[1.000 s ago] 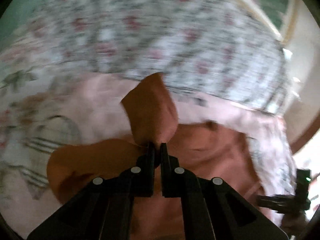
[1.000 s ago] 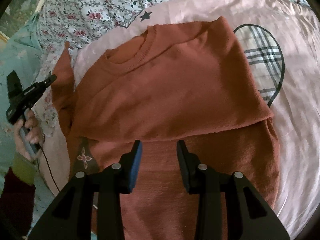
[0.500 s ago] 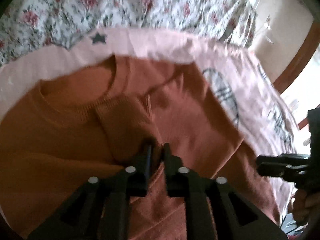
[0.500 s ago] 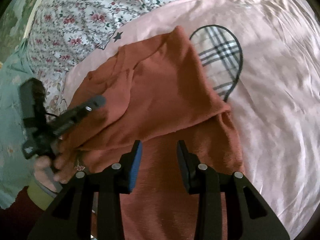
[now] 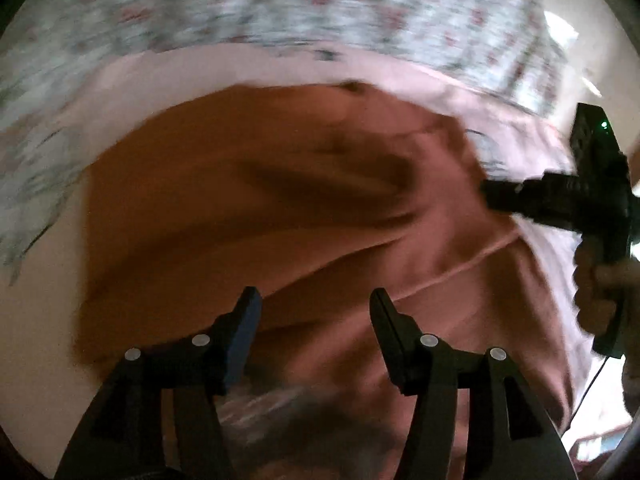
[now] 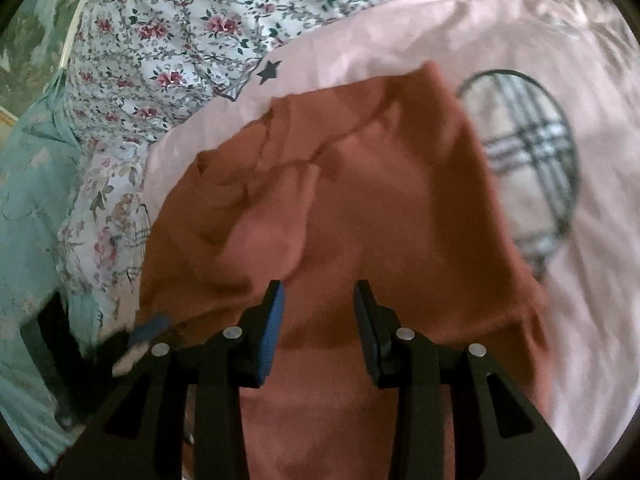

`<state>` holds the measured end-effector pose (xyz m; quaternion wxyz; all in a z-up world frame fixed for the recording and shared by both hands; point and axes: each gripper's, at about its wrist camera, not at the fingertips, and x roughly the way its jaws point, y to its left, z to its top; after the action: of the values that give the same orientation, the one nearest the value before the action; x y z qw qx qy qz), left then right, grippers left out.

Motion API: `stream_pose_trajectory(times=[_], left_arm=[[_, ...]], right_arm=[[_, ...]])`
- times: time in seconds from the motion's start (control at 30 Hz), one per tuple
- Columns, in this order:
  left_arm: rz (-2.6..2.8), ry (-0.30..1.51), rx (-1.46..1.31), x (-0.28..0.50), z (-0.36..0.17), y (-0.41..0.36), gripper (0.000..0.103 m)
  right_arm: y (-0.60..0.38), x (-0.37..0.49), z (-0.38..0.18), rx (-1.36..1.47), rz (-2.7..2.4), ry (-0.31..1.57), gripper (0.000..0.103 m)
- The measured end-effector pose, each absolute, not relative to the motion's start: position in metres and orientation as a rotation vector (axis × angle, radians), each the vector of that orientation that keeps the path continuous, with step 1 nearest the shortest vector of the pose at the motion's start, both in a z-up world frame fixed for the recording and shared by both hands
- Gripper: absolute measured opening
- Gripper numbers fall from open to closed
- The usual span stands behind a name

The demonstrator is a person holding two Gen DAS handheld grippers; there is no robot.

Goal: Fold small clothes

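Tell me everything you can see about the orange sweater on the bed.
The orange sweater is a rust-coloured knit with a ribbed round neckline. It lies partly folded on the pink bedspread, one sleeve laid across its chest and a side turned in. The cloth is rumpled, not yet flat. Both the left gripper and right gripper hang over it with fingers apart, nothing between them.

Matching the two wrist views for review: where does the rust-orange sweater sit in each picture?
Left wrist: the sweater fills the centre, beyond the open left gripper.
Right wrist: sweater centre, beyond the open right gripper.
Shared landmark: the pink sheet beneath it.
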<state>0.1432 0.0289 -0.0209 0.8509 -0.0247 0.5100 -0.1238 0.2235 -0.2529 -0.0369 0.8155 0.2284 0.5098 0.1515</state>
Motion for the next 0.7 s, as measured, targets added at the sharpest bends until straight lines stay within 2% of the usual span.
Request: stream_pose_trajectory(times=[0.17, 0.23, 0.37, 0.43, 0.47, 0.5, 0.57, 0.6, 0.7], left_arm=[[0.021, 1.097, -0.113, 0.13, -0.032, 0.114, 0.057], [0.058, 1.114, -0.134, 0.129, -0.04, 0.133, 0.057], [0.025, 1.194, -0.162, 0.136, -0.067, 0.15, 0.057], [0.029, 1.184, -0.135, 0.14, -0.068, 0.145, 0.057], [0.031, 1.173, -0.117, 0.144, -0.067, 0.141, 0.057], [0.04, 1.166, -0.109, 0.147, -0.067, 0.138, 0.055], [0.074, 1.148, -0.112, 0.155, -0.064, 0.135, 0.036], [0.099, 1.138, -0.113, 0.158, -0.062, 0.135, 0.022], [0.153, 1.066, -0.162, 0.152, -0.048, 0.144, 0.016]], right_arm=[[-0.238, 0.266, -0.057, 0.535, 0.343, 1.107, 0.038], [-0.232, 0.285, -0.071, 0.548, 0.338, 1.133, 0.042], [-0.228, 0.301, -0.083, 0.618, 0.363, 1.143, 0.042], [-0.223, 0.3, -0.073, 0.61, 0.397, 1.126, 0.011], [-0.221, 0.299, -0.068, 0.603, 0.398, 1.118, 0.005], [-0.221, 0.294, -0.054, 0.597, 0.402, 1.082, 0.005], [-0.228, 0.288, -0.033, 0.623, 0.412, 1.026, 0.005], [-0.238, 0.28, -0.014, 0.656, 0.416, 0.966, 0.004], [-0.272, 0.258, 0.02, 0.734, 0.393, 0.808, 0.004]])
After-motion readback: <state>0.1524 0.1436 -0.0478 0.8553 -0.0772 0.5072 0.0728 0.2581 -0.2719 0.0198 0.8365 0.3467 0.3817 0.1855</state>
